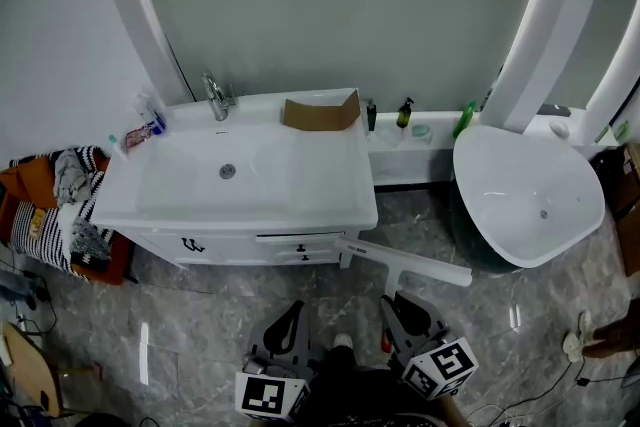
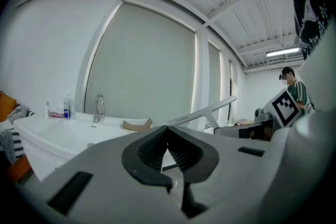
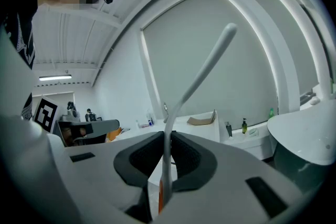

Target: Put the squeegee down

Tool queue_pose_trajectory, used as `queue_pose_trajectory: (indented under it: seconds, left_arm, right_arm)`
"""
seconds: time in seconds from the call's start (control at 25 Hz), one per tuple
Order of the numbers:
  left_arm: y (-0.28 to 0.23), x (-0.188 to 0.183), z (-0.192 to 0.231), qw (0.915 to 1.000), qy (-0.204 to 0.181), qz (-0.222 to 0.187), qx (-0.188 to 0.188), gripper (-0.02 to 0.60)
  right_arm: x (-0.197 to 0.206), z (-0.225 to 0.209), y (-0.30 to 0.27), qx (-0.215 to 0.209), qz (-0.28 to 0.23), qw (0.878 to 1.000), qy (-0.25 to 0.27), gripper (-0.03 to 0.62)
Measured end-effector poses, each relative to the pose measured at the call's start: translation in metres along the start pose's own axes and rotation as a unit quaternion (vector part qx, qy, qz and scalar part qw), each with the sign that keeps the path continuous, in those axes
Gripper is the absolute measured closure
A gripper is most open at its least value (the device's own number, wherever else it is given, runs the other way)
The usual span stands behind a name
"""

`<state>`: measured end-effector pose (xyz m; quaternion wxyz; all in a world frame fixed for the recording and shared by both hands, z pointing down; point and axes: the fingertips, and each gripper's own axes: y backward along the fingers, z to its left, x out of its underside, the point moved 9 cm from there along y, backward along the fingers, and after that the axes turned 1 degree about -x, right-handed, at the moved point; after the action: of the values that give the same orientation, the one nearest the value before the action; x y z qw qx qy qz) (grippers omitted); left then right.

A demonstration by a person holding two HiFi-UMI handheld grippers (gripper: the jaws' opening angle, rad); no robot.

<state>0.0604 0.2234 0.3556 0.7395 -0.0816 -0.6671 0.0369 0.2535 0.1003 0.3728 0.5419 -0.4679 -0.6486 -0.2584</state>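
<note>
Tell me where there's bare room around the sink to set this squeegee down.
Bare: the vanity top right of the basin, in front of the cardboard; also the floor tiles before the vanity. Crowded: the back-left corner with bottles and the ledge toward the tub. The right hand-held gripper holds the squeegee.

Bathroom showroom — washbasin (image 1: pixel 230 177), freestanding tub (image 1: pixel 530 195)

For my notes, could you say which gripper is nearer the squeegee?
Right. The right gripper clamps the squeegee by its handle; the left gripper sits apart to its left, shut and empty.
</note>
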Motion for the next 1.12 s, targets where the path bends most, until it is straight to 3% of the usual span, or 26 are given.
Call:
queue_pose_trajectory:
  seconds: [0.16,0.44,0.76,1.12]
  left_arm:
    - [-0.008,-0.002,-0.005,0.9995,0.029,-0.012,-0.007,0.577]
    - [-0.027,0.001,0.003,0.9994,0.033,-0.009,-0.004,0.577]
    - [-0.073,-0.012,0.039,0.9994,0.033,-0.004,0.014,0.577]
    - [-0.123,-0.040,0.091,0.9991,0.040,0.004,0.015,0.577]
  right_arm:
    - [0.005,-0.006,-0.002,0.000,0.009,1.000,-0.012,0.539]
    - [0.004,-0.018,-0.016,0.008,0.012,1.000,-0.018,0.539]
    - [-0.008,-0.031,-0.064,0.019,0.018,0.999,-0.026,0.539]
    - [-0.049,-0.045,-0.134,0.027,0.009,1.000,-0.014,0.539]
